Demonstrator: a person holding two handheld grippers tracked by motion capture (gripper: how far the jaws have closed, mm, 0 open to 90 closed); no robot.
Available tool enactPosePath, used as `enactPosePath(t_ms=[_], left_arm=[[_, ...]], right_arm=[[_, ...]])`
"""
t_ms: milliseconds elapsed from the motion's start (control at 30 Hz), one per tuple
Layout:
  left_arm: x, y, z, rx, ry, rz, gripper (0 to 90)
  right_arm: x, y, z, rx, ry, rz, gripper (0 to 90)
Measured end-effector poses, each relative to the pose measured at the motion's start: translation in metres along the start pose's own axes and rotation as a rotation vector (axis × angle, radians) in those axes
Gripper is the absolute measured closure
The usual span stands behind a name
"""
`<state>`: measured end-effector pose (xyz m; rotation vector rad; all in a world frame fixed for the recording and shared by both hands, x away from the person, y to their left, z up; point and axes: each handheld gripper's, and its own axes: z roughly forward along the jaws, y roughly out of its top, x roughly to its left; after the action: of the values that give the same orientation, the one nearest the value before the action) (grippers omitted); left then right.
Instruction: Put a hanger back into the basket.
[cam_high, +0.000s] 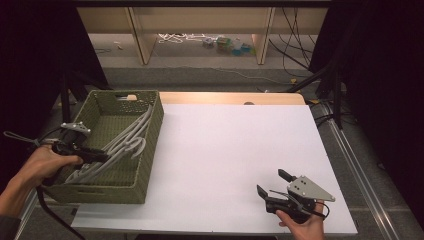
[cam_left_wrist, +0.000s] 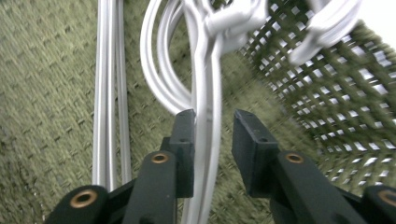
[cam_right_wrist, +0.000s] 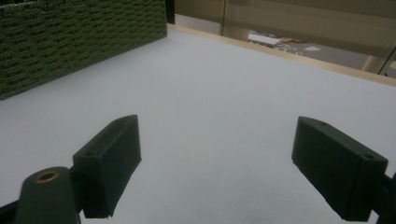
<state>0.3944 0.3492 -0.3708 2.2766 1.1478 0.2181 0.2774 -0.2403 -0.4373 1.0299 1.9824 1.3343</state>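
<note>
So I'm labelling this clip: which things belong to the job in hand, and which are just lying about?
In the job:
- left gripper, jaws open around a hanger's bar
- grey hangers
- green woven basket holding them

Just about:
- right gripper, open, resting on the white table
- clutter on the floor beyond the table

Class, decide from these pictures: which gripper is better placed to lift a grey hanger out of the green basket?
Left. The left gripper is inside the basket, jaws open around a grey hanger. The right gripper hovers open over bare table, far from the basket.
</note>
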Motion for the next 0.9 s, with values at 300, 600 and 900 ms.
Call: enactPosePath(t_ms=[300,600,900], left_arm=[[-0.031,0.011,-0.015,-0.132,0.038,0.001,44.4],[-0.059,0.022,-0.027,-0.278,0.028,-0.025,36.5],[-0.082,0.030,-0.022,-0.363,0.002,-0.050,31.2]], right_arm=[[0.000,0.000,0.000,0.002,-0.001,0.001,16.4],[0.000,0.000,0.000,0.000,0.001,0.001,16.4],[0.001,0.000,0.000,0.000,0.002,0.009,16.4]])
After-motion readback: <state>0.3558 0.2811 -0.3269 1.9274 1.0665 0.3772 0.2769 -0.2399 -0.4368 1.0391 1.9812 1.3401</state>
